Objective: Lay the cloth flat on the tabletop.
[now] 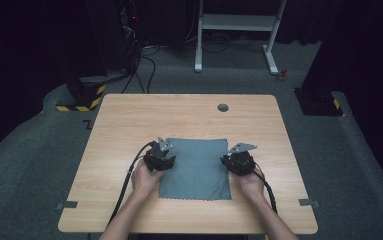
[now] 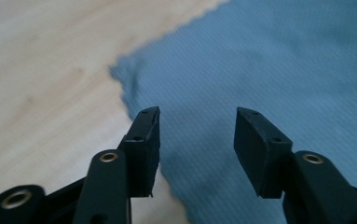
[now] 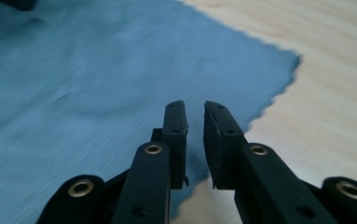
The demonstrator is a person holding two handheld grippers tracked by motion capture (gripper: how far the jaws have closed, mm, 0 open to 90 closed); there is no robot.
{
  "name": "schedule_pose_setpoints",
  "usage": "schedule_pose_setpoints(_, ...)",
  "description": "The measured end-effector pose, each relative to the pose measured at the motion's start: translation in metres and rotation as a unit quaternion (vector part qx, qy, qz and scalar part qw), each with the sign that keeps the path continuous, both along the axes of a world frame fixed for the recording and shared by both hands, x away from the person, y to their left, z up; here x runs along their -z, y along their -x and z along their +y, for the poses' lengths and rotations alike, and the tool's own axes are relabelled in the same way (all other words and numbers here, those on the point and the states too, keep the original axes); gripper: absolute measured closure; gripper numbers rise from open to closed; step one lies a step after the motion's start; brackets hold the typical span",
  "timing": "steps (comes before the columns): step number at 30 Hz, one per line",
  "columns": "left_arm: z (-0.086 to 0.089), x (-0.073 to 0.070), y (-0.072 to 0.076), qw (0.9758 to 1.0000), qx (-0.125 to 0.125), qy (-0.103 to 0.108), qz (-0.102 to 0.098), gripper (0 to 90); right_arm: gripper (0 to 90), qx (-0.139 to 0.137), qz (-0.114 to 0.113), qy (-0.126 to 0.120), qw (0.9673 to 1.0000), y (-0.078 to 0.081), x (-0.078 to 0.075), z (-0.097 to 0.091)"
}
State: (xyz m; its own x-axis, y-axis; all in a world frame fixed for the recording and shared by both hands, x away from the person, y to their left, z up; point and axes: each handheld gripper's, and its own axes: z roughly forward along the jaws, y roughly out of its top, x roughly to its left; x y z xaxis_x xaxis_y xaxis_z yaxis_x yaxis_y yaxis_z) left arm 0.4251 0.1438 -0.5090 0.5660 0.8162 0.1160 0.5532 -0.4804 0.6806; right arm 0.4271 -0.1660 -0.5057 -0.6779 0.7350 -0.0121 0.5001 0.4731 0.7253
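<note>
Item: grey-blue cloth, flat at the near centre of the wooden table, no readable label or writing. Left gripper over its left edge, jaws spread, nothing between. Right gripper over its right edge, jaws narrowly parted, gripping nothing.

Cloth: grey-blue woven fabric, matt, with a fine ribbed weave visible close up in both gripper views; edges cut in a small zigzag. Table: light wood-grain top, smooth, low satin sheen; grey round plastic-looking cap set in it. Left gripper: black matt plastic arms, brass-coloured glossy rivets, pads dull and rubbery. Right gripper: same black matt finish and brass rivets. Floor: grey carpet, rough, matt.
</note>
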Motion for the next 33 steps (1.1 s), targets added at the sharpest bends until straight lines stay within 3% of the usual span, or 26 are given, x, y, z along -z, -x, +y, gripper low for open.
schedule_pose_setpoints(2, 0.003, 0.003, 0.007, 0.9999, 0.007, 0.005, 0.009, 49.8, 78.5, -0.010, -0.001, -0.010, 0.9999, 0.011, 0.003, -0.001)
schedule_pose_setpoints(4, 0.007, 0.006, 0.013, 0.9996, 0.008, 0.024, 0.009, 49.1, 78.7, -0.019, 0.005, -0.017, 0.9997, 0.019, 0.007, -0.002)
schedule_pose_setpoints(7, 0.016, 0.008, 0.023, 0.9987, 0.008, 0.046, 0.017, 47.8, 78.6, -0.034, 0.002, 0.007, 0.9994, 0.031, 0.013, -0.001)
schedule_pose_setpoints(10, 0.027, 0.009, 0.033, 0.9993, 0.006, 0.038, 0.004, 47.6, 78.4, -0.036, -0.007, 0.011, 0.9993, 0.040, 0.014, -0.008)
schedule_pose_setpoints(13, 0.040, 0.008, 0.036, 0.9990, -0.011, 0.041, 0.011, 47.0, 77.6, -0.031, -0.013, 0.018, 0.9993, 0.043, 0.014, -0.014)
schedule_pose_setpoints(15, 0.043, 0.007, 0.041, 0.9988, -0.009, 0.046, 0.010, 46.8, 76.8, -0.026, -0.016, 0.025, 0.9992, 0.046, 0.012, -0.018)
schedule_pose_setpoints(18, 0.041, 0.003, 0.056, 0.9970, 0.010, 0.077, 0.006, 45.8, 74.9, -0.039, -0.016, -0.003, 0.9991, 0.055, 0.008, -0.019)
schedule_pose_setpoints(20, 0.035, 0.001, 0.064, 0.9959, 0.025, 0.087, 0.007, 45.1, 73.6, -0.053, -0.019, -0.016, 0.9983, 0.062, 0.007, -0.014)
schedule_pose_setpoints(23, 0.028, 0.002, 0.073, 0.9954, 0.043, 0.085, 0.002, 44.1, 72.0, -0.070, -0.016, -0.022, 0.9972, 0.068, 0.009, -0.007)
schedule_pose_setpoints(25, 0.023, 0.007, 0.079, 0.9962, 0.047, 0.073, -0.005, 44.1, 71.8, -0.076, -0.012, -0.017, 0.9969, 0.071, 0.013, -0.004)
schedule_pose_setpoints(27, 0.023, 0.013, 0.083, 0.9970, 0.045, 0.063, 0.001, 44.0, 70.9, -0.077, -0.007, -0.011, 0.9969, 0.073, 0.017, -0.005)
schedule_pose_setpoints(29, 0.029, 0.016, 0.087, 0.9962, 0.041, 0.077, -0.004, 43.5, 70.4, -0.074, -0.009, -0.007, 0.9972, 0.077, 0.017, -0.007)
schedule_pose_setpoints(33, 0.039, 0.018, 0.093, 0.9963, 0.033, 0.079, -0.009, 41.3, 66.5, -0.066, -0.014, -0.003, 0.9977, 0.084, 0.017, -0.017)
